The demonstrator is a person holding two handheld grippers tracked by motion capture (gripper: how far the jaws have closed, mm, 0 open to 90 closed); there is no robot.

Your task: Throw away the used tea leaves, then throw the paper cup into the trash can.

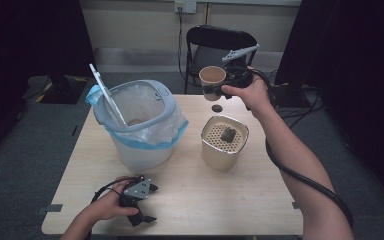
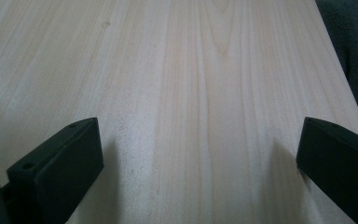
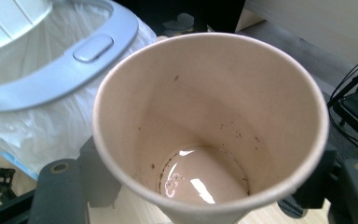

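You are holding a paper cup (image 1: 212, 76) in your right gripper (image 1: 219, 89), raised near the top centre of the high view, above the far edge of the table (image 1: 260, 200). The jaws are clamping the cup's sides, and the right gripper view shows a little pale liquid pooling at the bottom of the cup (image 3: 209, 126). The lined bin (image 1: 140, 120) is standing at centre left, and a strainer pot (image 1: 224, 141) sits right of it. Your left gripper (image 1: 147, 204) is resting at the lower left of the table, jaws spread wide over bare wood.
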